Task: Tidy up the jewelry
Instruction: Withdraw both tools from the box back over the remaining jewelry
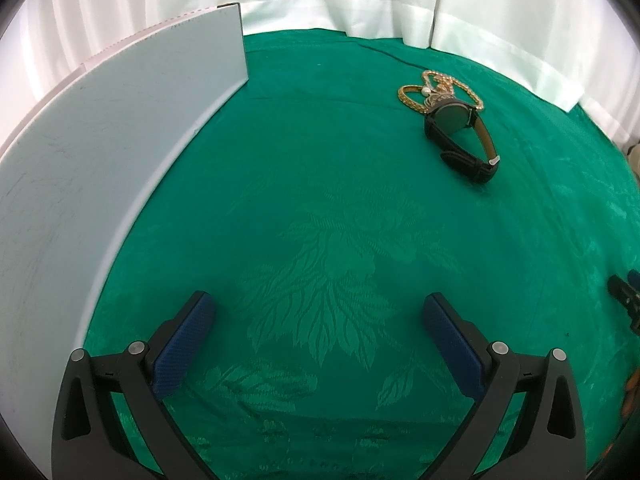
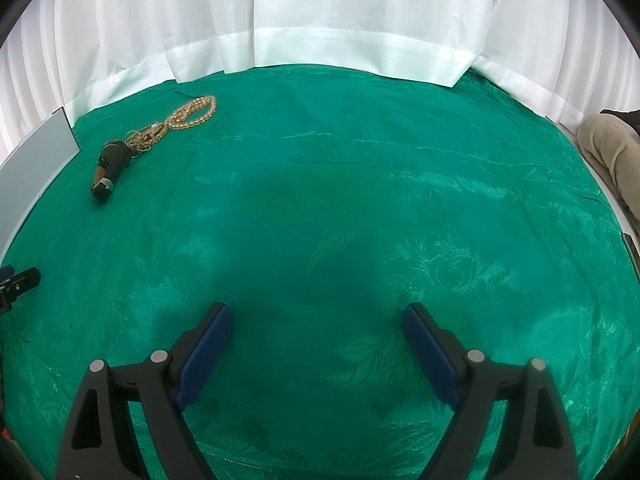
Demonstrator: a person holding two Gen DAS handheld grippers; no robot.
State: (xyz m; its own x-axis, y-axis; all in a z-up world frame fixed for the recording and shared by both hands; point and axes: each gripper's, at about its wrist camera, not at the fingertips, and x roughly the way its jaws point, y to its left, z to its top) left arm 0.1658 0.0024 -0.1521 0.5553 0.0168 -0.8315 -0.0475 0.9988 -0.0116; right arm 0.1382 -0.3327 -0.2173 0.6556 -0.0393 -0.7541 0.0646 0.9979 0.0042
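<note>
A black-strapped wristwatch (image 1: 460,128) lies on the green cloth at the far right, touching a heap of gold chains and a beaded necklace (image 1: 436,88). In the right wrist view the watch (image 2: 110,166) and the gold bead necklace (image 2: 192,114) lie at the far left. A pale grey box (image 1: 100,160) stands on the left. My left gripper (image 1: 320,312) is open and empty above bare cloth, well short of the jewelry. My right gripper (image 2: 318,322) is open and empty over the middle of the table.
A green patterned tablecloth (image 2: 360,200) covers the table. White curtains (image 2: 320,12) hang along the back edge. The grey box also shows at the left edge of the right wrist view (image 2: 32,160). A person's leg (image 2: 612,152) is at the far right.
</note>
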